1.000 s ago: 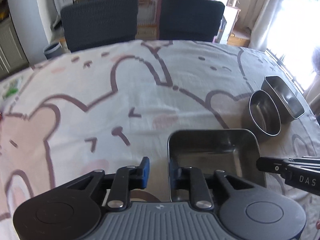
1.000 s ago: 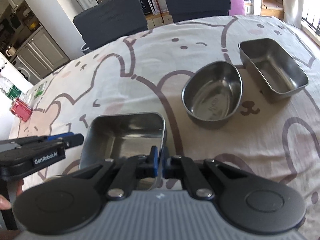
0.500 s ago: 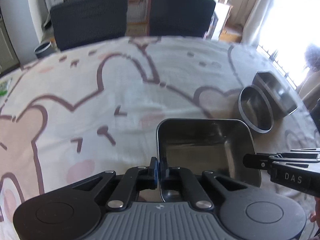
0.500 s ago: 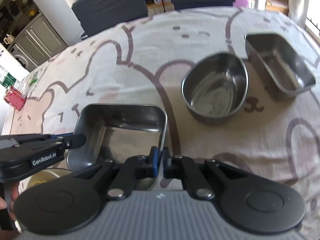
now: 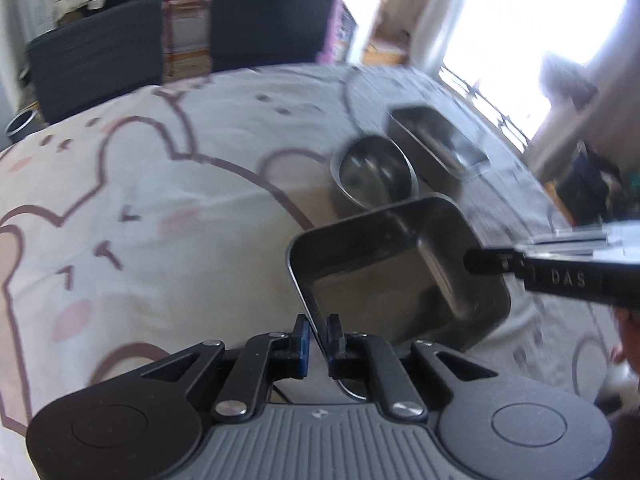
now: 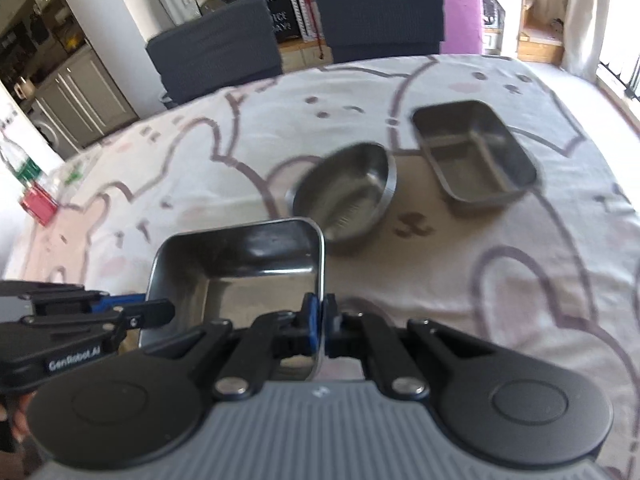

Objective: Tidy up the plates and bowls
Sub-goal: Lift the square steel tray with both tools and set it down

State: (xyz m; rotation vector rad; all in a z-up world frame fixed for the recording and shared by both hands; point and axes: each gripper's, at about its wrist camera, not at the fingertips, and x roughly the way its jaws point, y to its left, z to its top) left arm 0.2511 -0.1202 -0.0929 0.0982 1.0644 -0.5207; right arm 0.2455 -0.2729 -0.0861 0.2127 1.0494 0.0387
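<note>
A rectangular steel tray (image 5: 400,264) hangs above the table, held by both grippers. My left gripper (image 5: 318,334) is shut on its left rim. My right gripper (image 6: 320,320) is shut on its right rim; the tray (image 6: 240,272) shows in front of it. A round steel bowl (image 6: 344,196) and a second rectangular steel tray (image 6: 476,160) sit on the table beyond, to the right. Both also show in the left wrist view: the bowl (image 5: 372,168) and the second tray (image 5: 436,140).
The table wears a cream cloth with brown bear outlines (image 6: 520,280). Two dark chairs (image 6: 216,56) stand at the far edge. A red box (image 6: 38,204) lies at the table's left. A bright window (image 5: 520,20) is on the right.
My left gripper closed on the tray's rim. Both grippers lifted the tray off the table and carried it right, toward the bowl and the other tray.
</note>
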